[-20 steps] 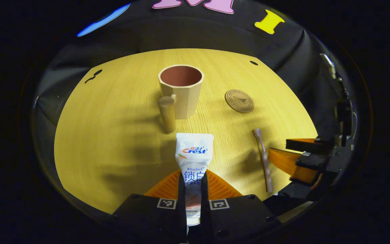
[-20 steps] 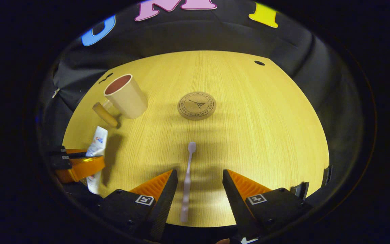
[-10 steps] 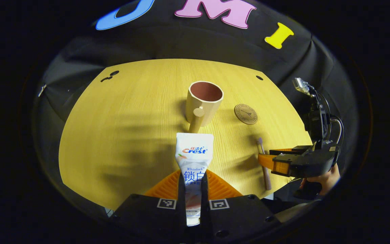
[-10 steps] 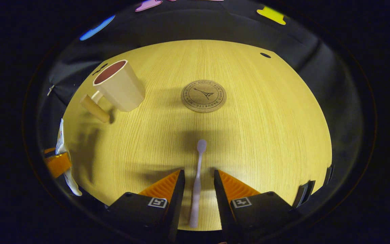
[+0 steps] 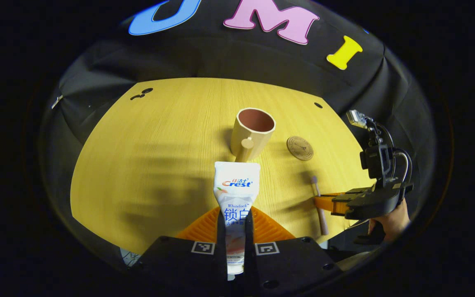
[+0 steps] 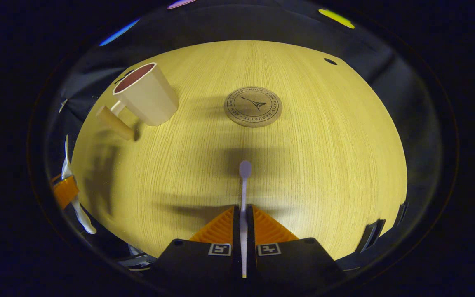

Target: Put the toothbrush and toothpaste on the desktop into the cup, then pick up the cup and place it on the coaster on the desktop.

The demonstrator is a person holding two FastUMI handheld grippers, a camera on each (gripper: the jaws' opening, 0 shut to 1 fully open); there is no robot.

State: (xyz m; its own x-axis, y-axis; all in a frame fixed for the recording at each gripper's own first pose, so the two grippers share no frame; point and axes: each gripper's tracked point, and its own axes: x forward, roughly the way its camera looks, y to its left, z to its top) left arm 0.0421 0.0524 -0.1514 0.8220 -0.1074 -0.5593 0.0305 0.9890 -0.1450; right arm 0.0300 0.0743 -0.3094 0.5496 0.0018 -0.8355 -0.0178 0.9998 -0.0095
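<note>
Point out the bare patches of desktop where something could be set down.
The bare desktop right of the coaster and toothbrush is widest; the stretch left of the cup is free too. It is crowded between cup and coaster, near the toothpaste.

Left gripper [image 5: 235,222] jaws clamp the toothpaste [image 5: 236,194]; cup [image 5: 252,133] stands beyond on the table [image 5: 146,165]
</note>
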